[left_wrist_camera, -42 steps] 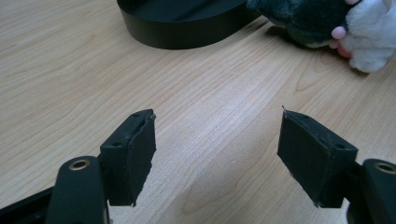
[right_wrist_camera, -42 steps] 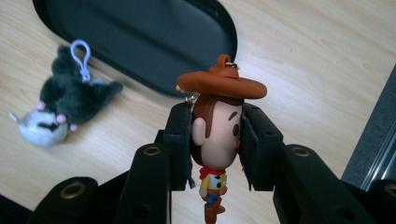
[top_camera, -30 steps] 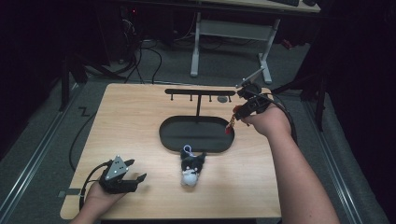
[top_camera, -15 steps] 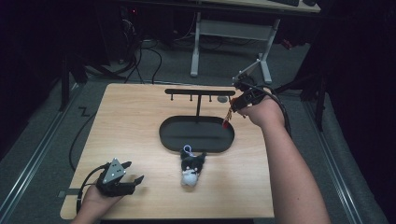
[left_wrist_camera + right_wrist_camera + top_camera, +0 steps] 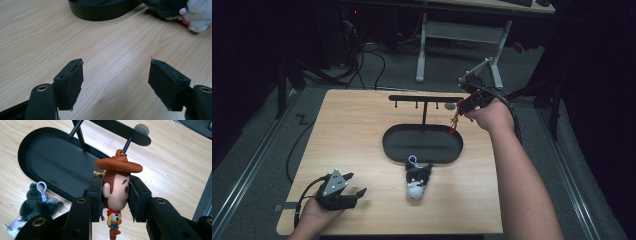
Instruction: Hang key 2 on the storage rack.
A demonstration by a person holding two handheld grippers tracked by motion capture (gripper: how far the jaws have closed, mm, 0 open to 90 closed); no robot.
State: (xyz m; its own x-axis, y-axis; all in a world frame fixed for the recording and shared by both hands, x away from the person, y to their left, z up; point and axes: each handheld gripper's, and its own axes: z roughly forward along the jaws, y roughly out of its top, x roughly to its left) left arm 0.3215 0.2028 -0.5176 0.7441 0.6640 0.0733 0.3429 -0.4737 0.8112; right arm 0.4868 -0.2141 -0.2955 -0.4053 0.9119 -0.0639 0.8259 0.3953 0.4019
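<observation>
At the near left corner of the bench the left hand-held gripper rests low on the wood, its jaws standing wide apart with nothing but bare bench between them. Just to its right lies a plush toy, dark with a white end and a pale blue clip, beside the front rim of the black oval tray. From that tray rises the stand whose crossbar carries a row of short pegs.

At the right end of the crossbar the right hand-held gripper is clamped on the head of a cowboy keychain, pads pressing its cheeks on either side. The figure hangs upright, boots below the jaws, brown hat above, and the small ring on the hat sits right at the outermost peg, directly ahead of and above the jaws. Its long axis runs up toward that peg, so the coming move looks like a matter of slipping the ring over the peg's tip. The right hand is far nearer.
</observation>
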